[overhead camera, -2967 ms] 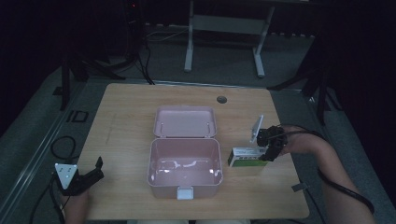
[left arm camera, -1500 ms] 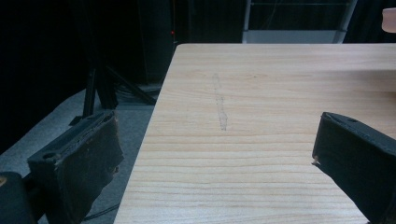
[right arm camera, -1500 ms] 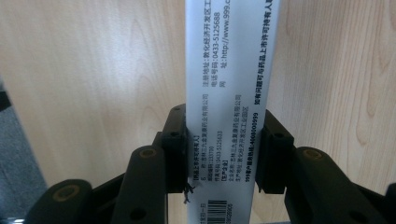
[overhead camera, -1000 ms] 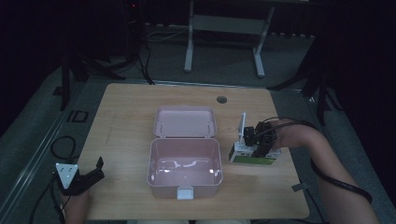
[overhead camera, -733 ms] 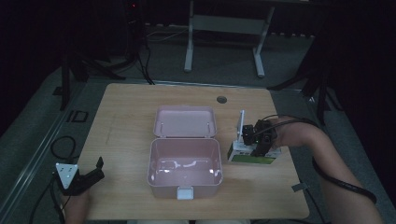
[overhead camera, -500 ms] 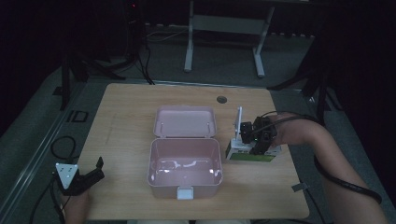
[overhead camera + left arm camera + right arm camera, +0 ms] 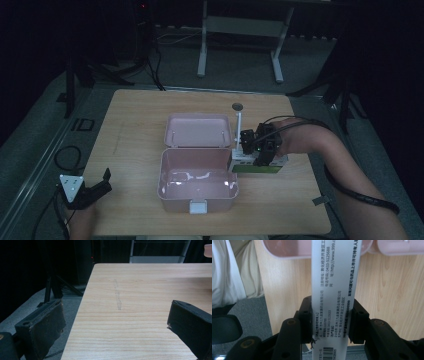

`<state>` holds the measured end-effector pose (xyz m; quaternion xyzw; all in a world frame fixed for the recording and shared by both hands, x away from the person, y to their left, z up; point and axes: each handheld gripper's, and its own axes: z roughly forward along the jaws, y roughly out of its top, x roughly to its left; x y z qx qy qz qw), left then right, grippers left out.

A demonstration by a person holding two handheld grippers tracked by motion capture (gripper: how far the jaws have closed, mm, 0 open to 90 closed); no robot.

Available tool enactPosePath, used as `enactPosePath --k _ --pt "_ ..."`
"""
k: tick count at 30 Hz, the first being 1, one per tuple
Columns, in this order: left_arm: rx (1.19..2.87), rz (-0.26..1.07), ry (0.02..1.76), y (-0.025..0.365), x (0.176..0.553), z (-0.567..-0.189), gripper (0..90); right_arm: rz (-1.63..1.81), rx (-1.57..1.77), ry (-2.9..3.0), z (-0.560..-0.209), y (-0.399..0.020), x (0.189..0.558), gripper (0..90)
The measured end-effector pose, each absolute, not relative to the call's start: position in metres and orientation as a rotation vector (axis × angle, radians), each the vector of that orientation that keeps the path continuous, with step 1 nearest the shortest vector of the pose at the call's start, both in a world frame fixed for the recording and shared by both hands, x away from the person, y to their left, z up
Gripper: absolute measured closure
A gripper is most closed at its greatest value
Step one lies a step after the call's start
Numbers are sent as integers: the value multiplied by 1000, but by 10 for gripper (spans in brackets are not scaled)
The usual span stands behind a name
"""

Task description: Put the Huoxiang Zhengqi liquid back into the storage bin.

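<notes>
Medicine box [image 7: 333,287] clamped in right gripper [image 7: 332,323], forearm angled inward.

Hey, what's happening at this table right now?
A person is working with a claw in each hand. The right claw is shut on a white and green medicine box, holding it beside the right wall of an open pink container on the wooden table. The container's lid lies folded back and the box is not inside yet. The left claw waits open at the table's near left corner, holding nothing.
</notes>
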<state>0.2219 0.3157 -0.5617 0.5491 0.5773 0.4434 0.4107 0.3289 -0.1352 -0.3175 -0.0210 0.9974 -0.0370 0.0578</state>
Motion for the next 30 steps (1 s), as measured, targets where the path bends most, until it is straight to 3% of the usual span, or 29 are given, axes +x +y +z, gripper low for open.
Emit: enactPosePath --k 30 --pt "1380 1130 1442 315 221 -562 13 -36 -229 3035 -318 -40 310 623"
